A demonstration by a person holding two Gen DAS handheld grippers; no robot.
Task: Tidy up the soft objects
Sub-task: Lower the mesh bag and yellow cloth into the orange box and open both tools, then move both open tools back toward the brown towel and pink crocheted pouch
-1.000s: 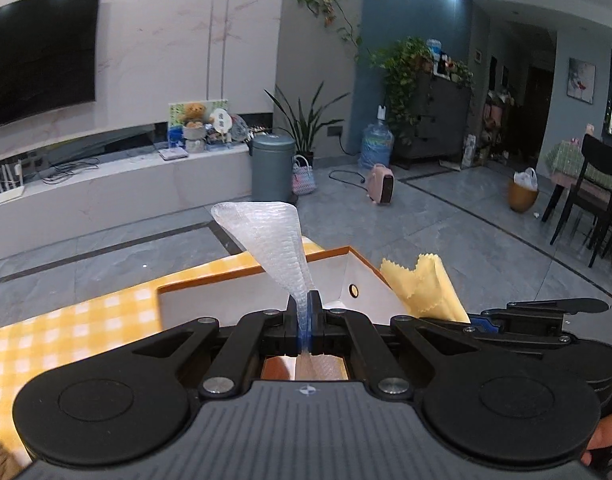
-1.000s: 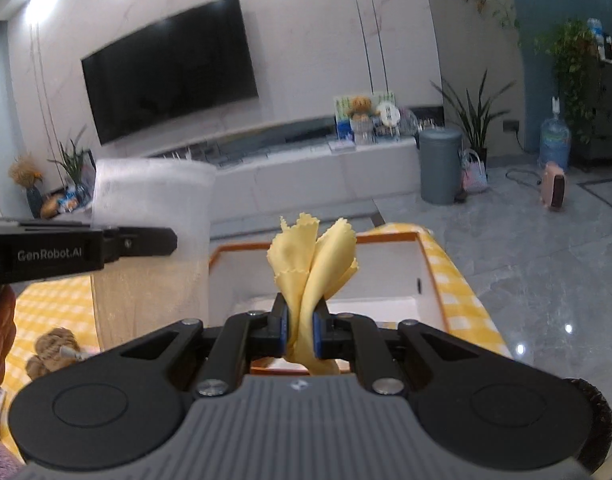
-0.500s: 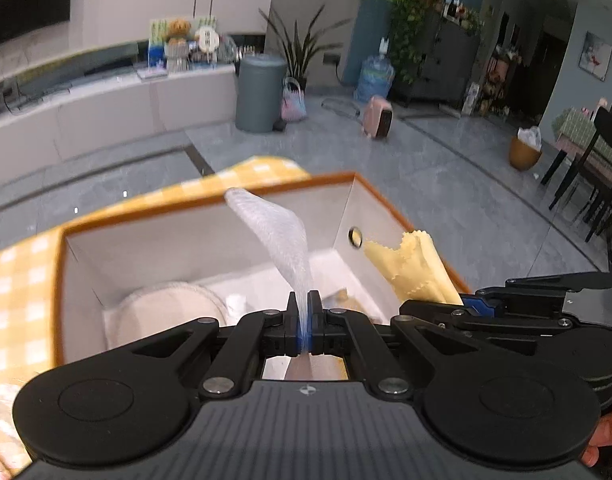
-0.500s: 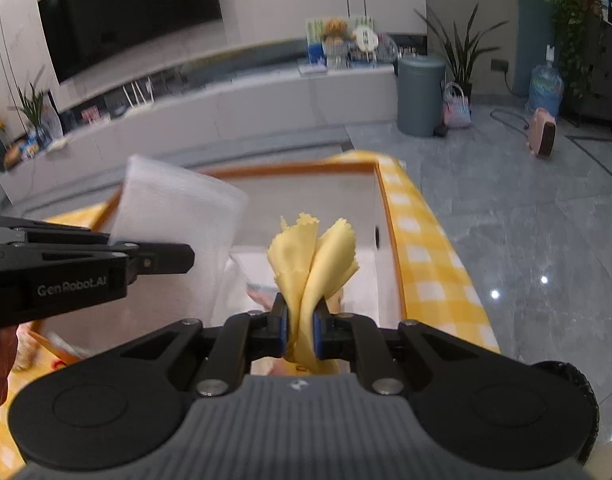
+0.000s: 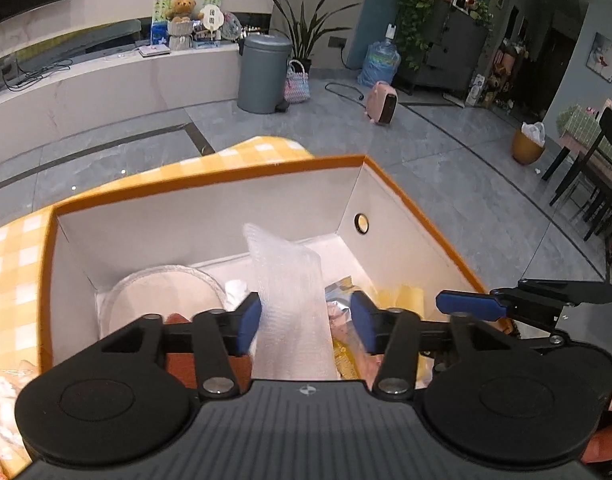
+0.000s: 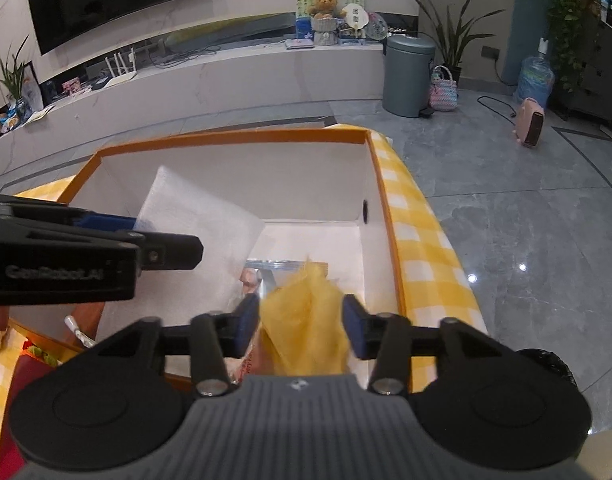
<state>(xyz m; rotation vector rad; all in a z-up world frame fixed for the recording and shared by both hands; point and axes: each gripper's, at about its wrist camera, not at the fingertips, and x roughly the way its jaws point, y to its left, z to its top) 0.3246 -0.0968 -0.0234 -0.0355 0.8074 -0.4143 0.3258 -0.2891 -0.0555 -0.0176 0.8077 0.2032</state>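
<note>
I am holding both grippers over the open box (image 5: 210, 216), whose orange rim sits on the yellow checked tabletop (image 6: 421, 248). The left gripper (image 5: 306, 322) has just been spreading its fingers, and they are now standing apart with the white foam sheet (image 5: 290, 288) upright between the blue pads; the sheet is lying against the left pad but is not being squeezed, so it is released. The right gripper (image 6: 302, 326) has likewise just been opening, and the yellow cloth (image 6: 306, 320) is sitting loose between its separated fingers, blurred, over the box's near right part. The left view is showing me a round pale pad (image 5: 166, 300) on the box floor to the left of the foam, which the right view is not showing. The right view is showing a shiny packet (image 6: 274, 274) beneath the cloth and the foam sheet (image 6: 194, 224) leaning broad-side inside the box beside the left gripper's arm (image 6: 66, 252).
</note>
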